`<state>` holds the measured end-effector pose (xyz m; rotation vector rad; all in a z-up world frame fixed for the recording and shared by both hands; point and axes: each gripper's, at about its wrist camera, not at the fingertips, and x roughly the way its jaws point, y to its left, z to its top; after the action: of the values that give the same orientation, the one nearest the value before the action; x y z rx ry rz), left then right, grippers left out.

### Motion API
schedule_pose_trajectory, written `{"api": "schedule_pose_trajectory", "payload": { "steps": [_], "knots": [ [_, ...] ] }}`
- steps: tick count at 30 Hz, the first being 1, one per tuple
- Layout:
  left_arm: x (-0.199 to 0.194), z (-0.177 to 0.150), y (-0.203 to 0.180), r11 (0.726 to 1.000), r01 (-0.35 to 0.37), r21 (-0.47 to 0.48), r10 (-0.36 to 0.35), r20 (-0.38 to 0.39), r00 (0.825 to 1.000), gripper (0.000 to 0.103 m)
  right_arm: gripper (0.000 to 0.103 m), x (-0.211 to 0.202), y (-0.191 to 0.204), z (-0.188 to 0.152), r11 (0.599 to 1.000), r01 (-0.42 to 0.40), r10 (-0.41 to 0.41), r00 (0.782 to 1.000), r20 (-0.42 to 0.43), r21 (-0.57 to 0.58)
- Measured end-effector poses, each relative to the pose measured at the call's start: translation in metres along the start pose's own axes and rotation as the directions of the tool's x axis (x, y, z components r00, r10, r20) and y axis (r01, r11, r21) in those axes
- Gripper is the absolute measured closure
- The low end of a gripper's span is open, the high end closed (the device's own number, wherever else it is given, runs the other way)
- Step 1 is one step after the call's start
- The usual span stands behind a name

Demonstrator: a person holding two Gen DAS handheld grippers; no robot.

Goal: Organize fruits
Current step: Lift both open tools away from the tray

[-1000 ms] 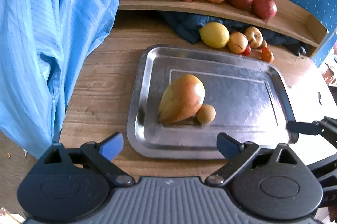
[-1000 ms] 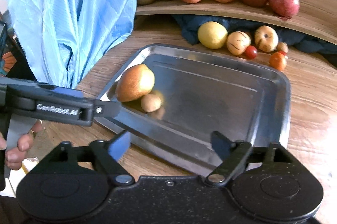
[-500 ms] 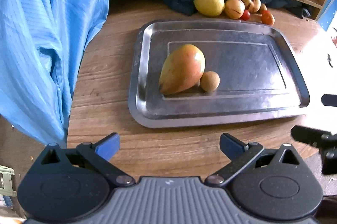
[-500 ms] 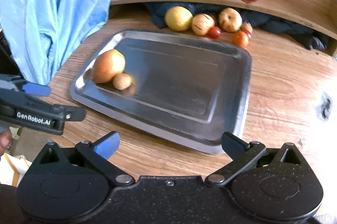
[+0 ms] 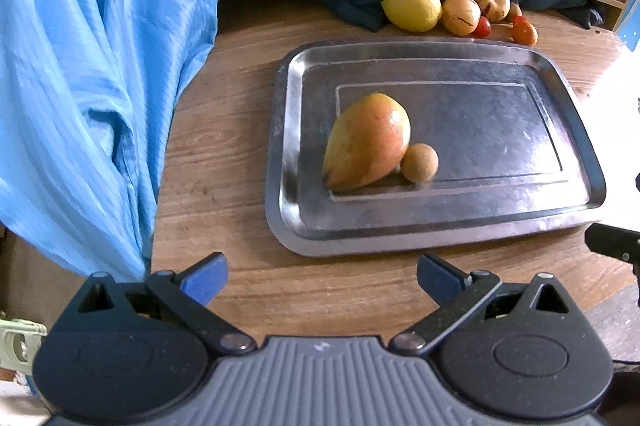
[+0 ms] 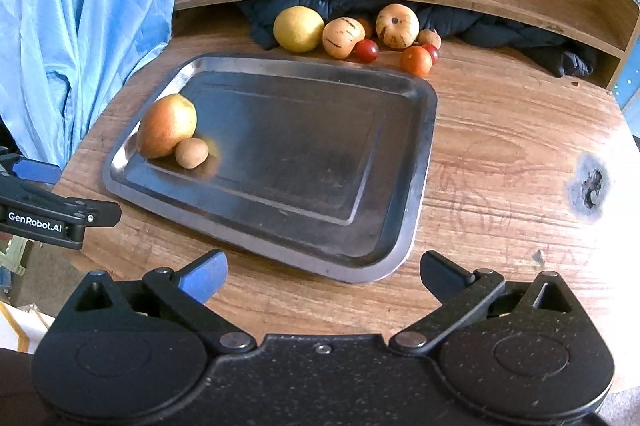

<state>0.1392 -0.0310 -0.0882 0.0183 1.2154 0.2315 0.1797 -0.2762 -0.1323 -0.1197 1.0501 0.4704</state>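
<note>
Mostly bare tray (image 6: 416, 153), mango (image 6: 168, 125) near its left rim

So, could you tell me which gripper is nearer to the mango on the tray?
Left. The left gripper hovers just off the tray's near edge facing the mango; the right gripper sits off the tray's opposite corner.

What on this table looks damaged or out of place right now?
A dark scorch-like mark mars the wooden table right of the metal tray. Nothing is spilled; the mango rests against a small brown fruit.

daylight, bright | glare blown out right | fisheye edges bent
</note>
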Motion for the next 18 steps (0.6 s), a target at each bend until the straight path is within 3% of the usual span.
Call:
{"api": "schedule_pose_trajectory", "payload": {
  "steps": [18],
  "knots": [
    [0.007,0.055,0.027,0.999,-0.009,0.041,0.007,0.037,0.999,0.001,0.001,0.020,-0.002,0.043,0.999,0.028,-0.028,1.000,0.013,0.033]
  ]
}}
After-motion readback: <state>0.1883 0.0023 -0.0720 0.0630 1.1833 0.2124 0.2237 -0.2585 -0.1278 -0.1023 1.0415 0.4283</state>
